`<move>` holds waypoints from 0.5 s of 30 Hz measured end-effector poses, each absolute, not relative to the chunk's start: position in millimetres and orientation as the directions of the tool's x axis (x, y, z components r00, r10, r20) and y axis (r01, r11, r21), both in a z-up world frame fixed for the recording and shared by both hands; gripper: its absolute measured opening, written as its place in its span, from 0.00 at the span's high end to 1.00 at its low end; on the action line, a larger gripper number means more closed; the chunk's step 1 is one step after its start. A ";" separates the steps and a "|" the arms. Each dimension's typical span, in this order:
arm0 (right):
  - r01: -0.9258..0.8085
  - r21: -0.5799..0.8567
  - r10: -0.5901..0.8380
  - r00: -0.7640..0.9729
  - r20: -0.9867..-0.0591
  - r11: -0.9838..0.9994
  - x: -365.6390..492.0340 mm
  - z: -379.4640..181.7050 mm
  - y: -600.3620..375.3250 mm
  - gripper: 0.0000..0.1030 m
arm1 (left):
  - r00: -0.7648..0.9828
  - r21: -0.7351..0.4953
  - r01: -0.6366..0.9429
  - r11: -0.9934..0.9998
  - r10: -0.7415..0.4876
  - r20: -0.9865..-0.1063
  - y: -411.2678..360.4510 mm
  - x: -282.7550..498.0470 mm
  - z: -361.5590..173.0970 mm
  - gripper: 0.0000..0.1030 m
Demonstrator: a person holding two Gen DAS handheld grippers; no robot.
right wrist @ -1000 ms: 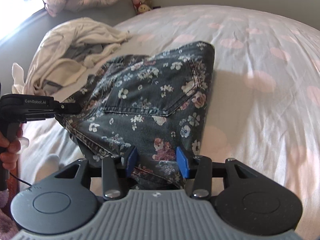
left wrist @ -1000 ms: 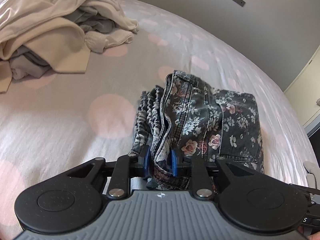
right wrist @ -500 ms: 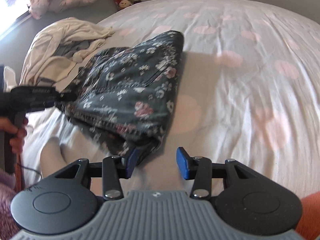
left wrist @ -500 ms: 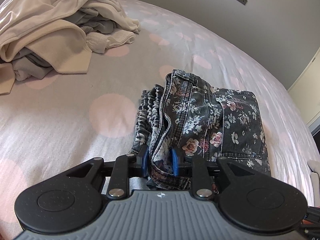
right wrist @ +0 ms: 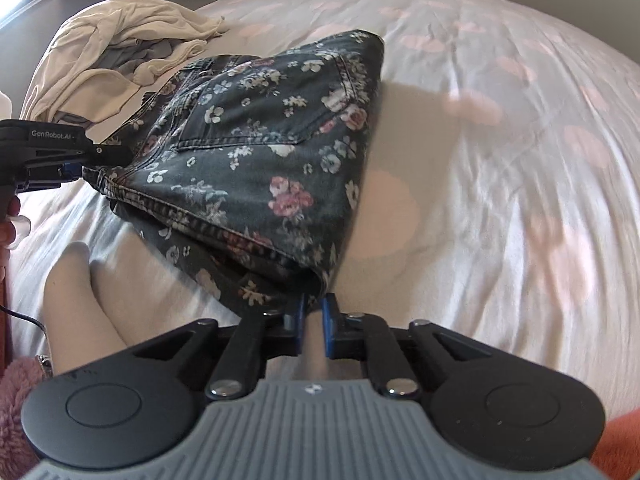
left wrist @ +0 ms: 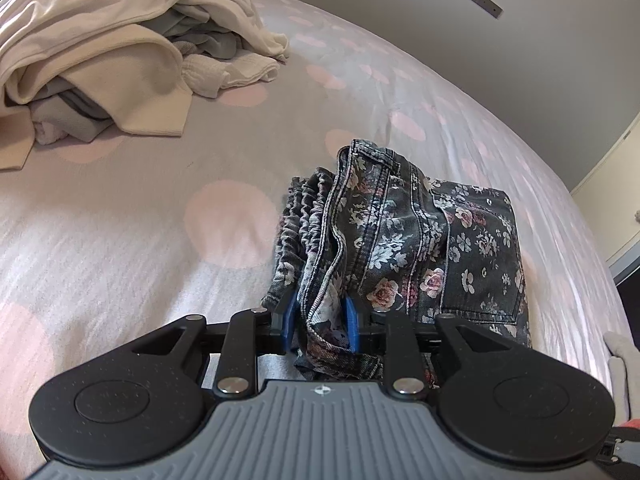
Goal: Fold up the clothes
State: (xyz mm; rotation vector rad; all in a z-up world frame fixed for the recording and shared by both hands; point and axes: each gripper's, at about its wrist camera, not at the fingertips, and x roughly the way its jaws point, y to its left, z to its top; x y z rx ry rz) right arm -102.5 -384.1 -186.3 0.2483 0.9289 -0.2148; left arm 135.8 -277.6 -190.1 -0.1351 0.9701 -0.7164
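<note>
Left gripper is clamped on the bunched waistband edge of the folded floral denim shorts lying on the pink-dotted bedsheet, right gripper stands narrowed and empty just short of the shorts' near corner, with a cream clothes pile well beyond.

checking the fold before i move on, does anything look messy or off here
The floral denim garment lies folded but uneven: its waistband end is bunched and ruffled where the left tool pinches it. A heap of unfolded pale clothes sits behind it on the bed.
</note>
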 end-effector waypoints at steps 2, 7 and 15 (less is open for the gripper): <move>0.293 0.122 -0.075 0.583 -0.809 0.948 -108.3 -185.3 -385.7 0.99 | 0.359 -0.421 0.479 0.770 -0.609 -0.707 -272.4 134.7 -186.3 0.70; 0.284 0.109 -0.102 0.636 -0.765 0.953 -108.4 -165.7 -389.0 0.91 | 0.390 -0.405 0.469 0.785 -0.595 -0.703 -262.8 133.5 -169.2 0.63; 0.284 0.163 -0.086 0.696 -0.713 0.945 -96.1 -151.3 -408.9 0.55 | 0.392 -0.393 0.500 0.771 -0.607 -0.691 -281.1 154.9 -160.9 0.40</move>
